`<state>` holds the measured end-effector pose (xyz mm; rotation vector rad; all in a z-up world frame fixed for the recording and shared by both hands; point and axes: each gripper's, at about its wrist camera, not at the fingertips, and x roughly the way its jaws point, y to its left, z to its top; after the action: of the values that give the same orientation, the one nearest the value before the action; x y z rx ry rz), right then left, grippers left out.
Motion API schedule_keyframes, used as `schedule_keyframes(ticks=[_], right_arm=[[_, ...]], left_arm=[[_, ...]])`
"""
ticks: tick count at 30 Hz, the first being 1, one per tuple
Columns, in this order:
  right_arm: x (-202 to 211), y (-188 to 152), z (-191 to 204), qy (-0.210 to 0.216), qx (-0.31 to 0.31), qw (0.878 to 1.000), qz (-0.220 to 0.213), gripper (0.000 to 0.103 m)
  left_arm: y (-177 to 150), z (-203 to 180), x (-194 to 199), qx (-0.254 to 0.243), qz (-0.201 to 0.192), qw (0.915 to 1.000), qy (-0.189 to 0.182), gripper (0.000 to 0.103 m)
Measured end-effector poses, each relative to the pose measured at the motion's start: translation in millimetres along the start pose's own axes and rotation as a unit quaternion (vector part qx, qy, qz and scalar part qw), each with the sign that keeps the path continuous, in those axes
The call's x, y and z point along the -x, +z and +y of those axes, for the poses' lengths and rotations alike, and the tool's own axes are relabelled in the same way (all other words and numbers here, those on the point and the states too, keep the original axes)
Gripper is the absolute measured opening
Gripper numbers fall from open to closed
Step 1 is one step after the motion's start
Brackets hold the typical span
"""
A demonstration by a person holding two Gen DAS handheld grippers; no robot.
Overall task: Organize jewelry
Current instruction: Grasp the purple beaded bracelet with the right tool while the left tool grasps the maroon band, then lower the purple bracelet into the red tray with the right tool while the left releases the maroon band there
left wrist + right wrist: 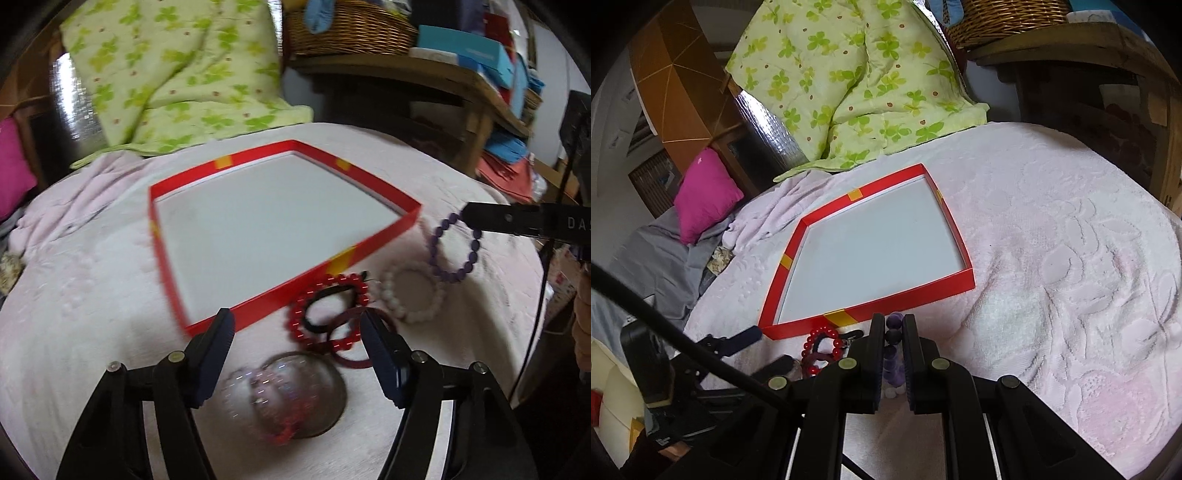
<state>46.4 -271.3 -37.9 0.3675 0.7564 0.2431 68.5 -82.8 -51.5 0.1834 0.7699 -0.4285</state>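
Note:
A shallow red box point(369, 177) with a white floor lies empty on the pink towel; it also shows in the right wrist view point(905, 301). My left gripper point(297, 326) is open and empty above a red bead bracelet point(295, 314), a black hair tie point(325, 312) and a dark red ring point(351, 360). A pile of sparkly beads point(280, 398) lies below it. A white bead bracelet point(410, 295) lies to the right. My right gripper point(892, 325) is shut on the purple bead bracelet point(454, 251), at the box's near right corner; its beads point(894, 334) show between the fingers.
A green clover quilt point(857, 81) lies behind the box. A pink cushion point(705, 192) sits at the left. A wicker basket point(347, 29) and blue boxes point(480, 51) stand on a wooden shelf at the back right. The pink towel point(1052, 258) spreads wide to the right.

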Motion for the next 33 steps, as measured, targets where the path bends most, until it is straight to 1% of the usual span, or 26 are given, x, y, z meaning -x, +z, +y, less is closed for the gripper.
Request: schedule_keyframes(ticks=[2,4,5,6,7,9,10,11,12,15,16,18,22,25,26,28,29,31,33], right_arm=[[1,0,-1,0.004,-0.002,1.000,0.000,0.010],[1,0,-2,0.007,-0.004,1.000,0.000,0.010],[1,0,-3,0.008,-0.006,1.000,0.001,0.010],[1,1,-3,0.008,-0.007,1.000,0.000,0.010],[0,1,-3,0.008,-0.008,1.000,0.001,0.010],[-1,1,-5,0.010,-0.012,1.000,0.003,0.010],[-2,1,-5,0.009,-0.014,1.000,0.004,0.010],[-3,1,-5,0.010,-0.015,1.000,0.005,0.010],[-3,1,-5,0.011,-0.016,1.000,0.005,0.011],[-4,2,-3,0.013,-0.015,1.000,0.004,0.010],[-3,2,-3,0.016,-0.015,1.000,0.002,0.010],[-2,4,-1,0.021,-0.015,1.000,-0.005,0.010],[0,8,3,0.034,-0.018,0.999,-0.021,0.010],[1,12,9,0.043,-0.017,0.998,-0.037,0.010],[1,13,12,0.047,-0.015,0.998,-0.042,0.010],[1,17,17,0.053,-0.011,0.997,-0.052,0.011],[1,20,21,0.058,-0.009,0.997,-0.059,0.011],[-1,24,27,0.064,-0.004,0.996,-0.070,0.010],[-5,29,33,0.070,-0.002,0.995,-0.074,0.011]], left_arm=[[0,-1,-7,-0.005,0.016,0.9996,-0.021,0.071],[-2,-2,-13,-0.007,0.030,0.9991,-0.029,0.071],[-2,-2,-16,-0.008,0.035,0.9988,-0.034,0.066],[-2,-2,-19,-0.009,0.038,0.9985,-0.039,0.060],[-2,-3,-21,-0.010,0.040,0.9981,-0.045,0.057],[-1,-4,-25,-0.015,0.045,0.9972,-0.058,0.046],[-1,-6,-27,-0.020,0.047,0.9968,-0.061,0.043],[0,-6,-28,-0.024,0.048,0.9965,-0.064,0.037],[0,-8,-29,-0.029,0.050,0.9958,-0.071,0.025],[-1,-10,-30,-0.033,0.053,0.9947,-0.082,0.009],[-1,-11,-28,-0.035,0.051,0.9944,-0.086,0.007],[-1,-12,-24,-0.034,0.047,0.9934,-0.098,0.006],[2,-11,-11,-0.030,0.031,0.9927,-0.113,0.006],[6,-6,5,-0.020,0.006,0.9908,-0.134,0.005],[9,-3,13,-0.017,-0.008,0.9901,-0.139,0.005],[12,3,23,-0.012,-0.029,0.9893,-0.143,0.005],[14,7,28,-0.007,-0.040,0.9893,-0.140,0.005],[20,20,31,0.010,-0.057,0.9916,-0.116,0.005],[22,35,29,0.038,-0.056,0.9934,-0.092,0.005]])
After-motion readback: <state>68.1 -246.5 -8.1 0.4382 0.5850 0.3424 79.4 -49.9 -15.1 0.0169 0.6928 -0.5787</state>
